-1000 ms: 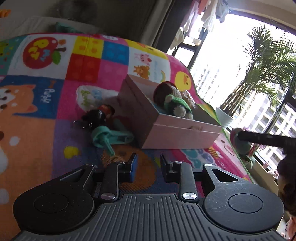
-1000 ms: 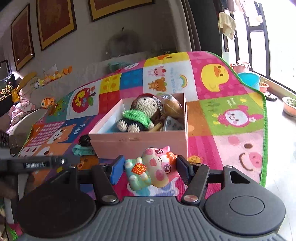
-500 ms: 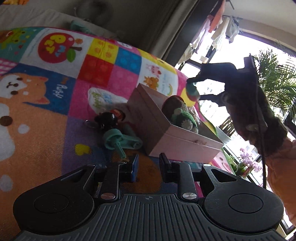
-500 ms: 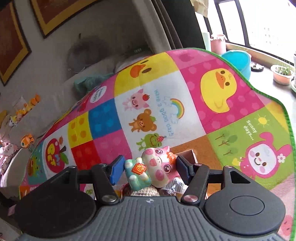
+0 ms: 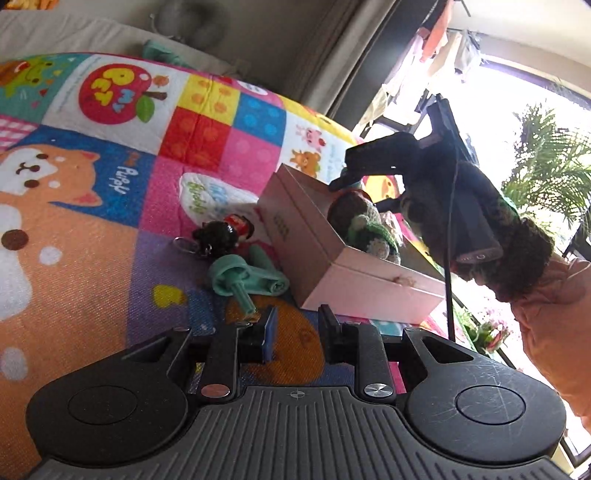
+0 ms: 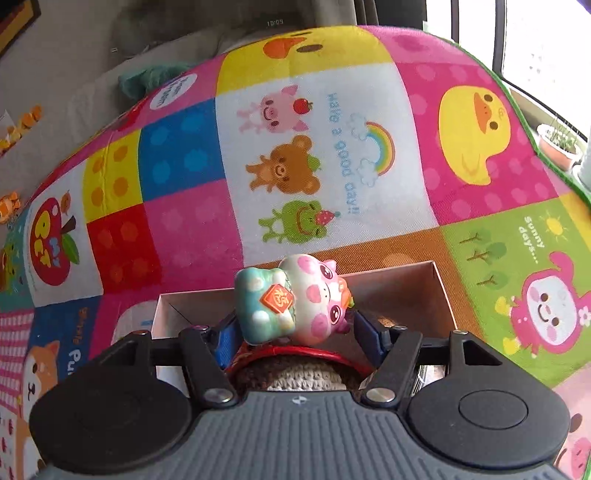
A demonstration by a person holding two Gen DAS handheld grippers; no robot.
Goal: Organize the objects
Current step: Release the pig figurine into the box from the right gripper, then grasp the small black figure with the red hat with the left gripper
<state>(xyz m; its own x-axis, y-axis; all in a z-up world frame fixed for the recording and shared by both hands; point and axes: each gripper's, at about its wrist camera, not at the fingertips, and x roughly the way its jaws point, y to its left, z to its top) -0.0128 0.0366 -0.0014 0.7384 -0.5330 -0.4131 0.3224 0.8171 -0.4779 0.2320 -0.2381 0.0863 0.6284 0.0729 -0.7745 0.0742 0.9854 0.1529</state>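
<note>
A pink cardboard box (image 5: 354, 280) stands on the patchwork play mat (image 5: 92, 236); a crocheted doll (image 5: 364, 225) lies inside. In the right wrist view my right gripper (image 6: 293, 328) hovers over the box (image 6: 402, 291) with a pink and teal pig figurine (image 6: 295, 299) tilted between its fingers, the jaws spread slightly wider than it. The doll's head (image 6: 303, 376) is just below. My left gripper (image 5: 297, 330) is open and empty, low over the mat in front of the box. A teal plastic toy (image 5: 243, 280) and a dark keychain figure (image 5: 221, 234) lie left of the box.
The right gripper and the person's arm (image 5: 461, 206) reach over the box from the right in the left wrist view. Potted plants (image 6: 557, 144) stand by the window beyond the mat's green edge. A grey sofa (image 5: 92, 33) lies behind the mat.
My right gripper has risen from in front of the box to above it, lowered toward the doll, and the pig has tipped as the jaws loosened. My left gripper stayed almost still.
</note>
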